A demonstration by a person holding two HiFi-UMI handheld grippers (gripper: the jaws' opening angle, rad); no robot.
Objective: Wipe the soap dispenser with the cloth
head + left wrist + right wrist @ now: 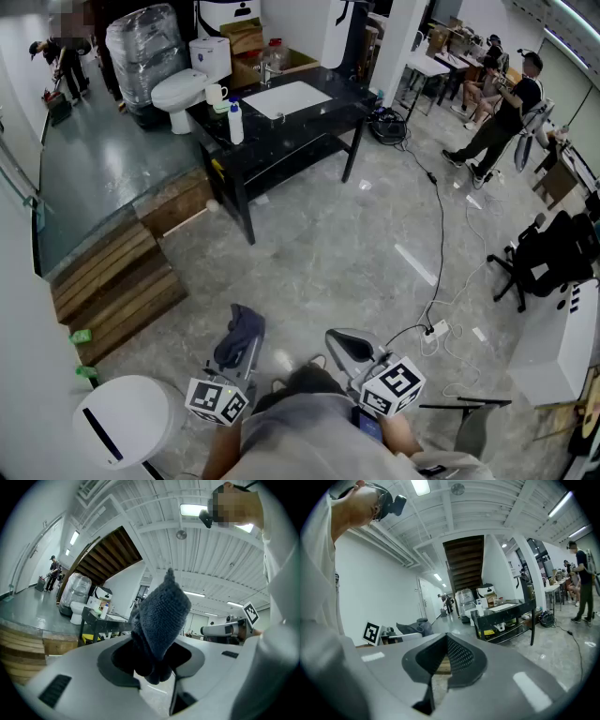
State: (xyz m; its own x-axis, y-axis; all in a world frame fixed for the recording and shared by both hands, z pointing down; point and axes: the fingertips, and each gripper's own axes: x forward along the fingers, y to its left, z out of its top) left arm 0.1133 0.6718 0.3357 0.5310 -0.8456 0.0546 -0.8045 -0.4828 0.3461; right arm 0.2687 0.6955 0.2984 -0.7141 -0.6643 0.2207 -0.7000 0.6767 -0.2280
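Note:
My left gripper (246, 339) is shut on a dark blue-grey cloth (238, 335), which bunches up between the jaws and sticks up in the left gripper view (159, 620). My right gripper (349, 345) is shut with nothing between its jaws (446, 658). Both are held low, near my body, over the grey floor. The white soap dispenser bottle (235, 122) stands far ahead on the left end of the black vanity table (323, 103), beside the white sink basin (286, 98). It shows small in the left gripper view (105, 611).
A white toilet (183, 89) and a wrapped bundle (142, 47) stand behind the table. Wooden steps (117, 286) lie to the left, a white round bin (127, 422) beside me. A cable and power strip (436, 330) cross the floor; people stand at desks at the right.

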